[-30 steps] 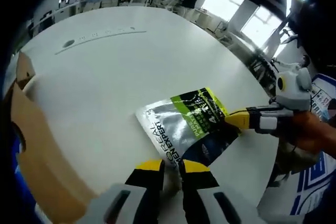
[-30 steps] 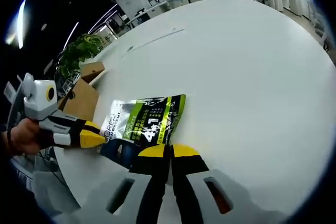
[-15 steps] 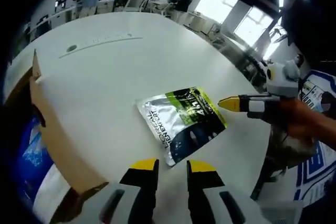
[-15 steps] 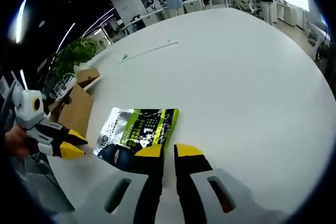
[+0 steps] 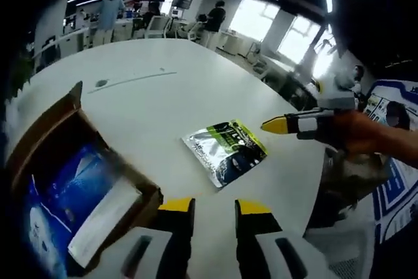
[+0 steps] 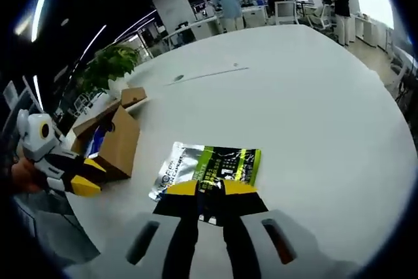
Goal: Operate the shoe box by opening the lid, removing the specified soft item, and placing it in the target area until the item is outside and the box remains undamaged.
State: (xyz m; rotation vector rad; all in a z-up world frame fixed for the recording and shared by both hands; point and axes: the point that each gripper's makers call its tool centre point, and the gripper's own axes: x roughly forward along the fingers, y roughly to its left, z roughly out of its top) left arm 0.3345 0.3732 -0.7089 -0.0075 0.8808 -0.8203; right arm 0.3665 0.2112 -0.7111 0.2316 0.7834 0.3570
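Observation:
A silver and green soft pouch (image 5: 225, 151) lies flat on the white round table (image 5: 150, 96), apart from both grippers. The brown shoe box (image 5: 72, 181) stands open at the table's left, with blue packaging inside. My left gripper (image 5: 214, 208) is open, above the table between box and pouch. In the left gripper view the right gripper (image 5: 277, 124) comes in from the right, held by a hand, just beyond the pouch. In the right gripper view the pouch (image 6: 209, 164) sits just past my open right gripper (image 6: 210, 189). The box (image 6: 114, 138) and the left gripper (image 6: 78, 181) are to its left.
A grey slot strip (image 6: 209, 73) runs across the far part of the table. A potted plant (image 6: 111, 63) stands behind the box. People and desks (image 5: 157, 21) fill the background beyond the table (image 6: 326, 115), and the table edge drops off near the right hand.
Both grippers have let go of the pouch and drawn back and upward. The pouch now lies free on the table. The open box has come into the left gripper view.

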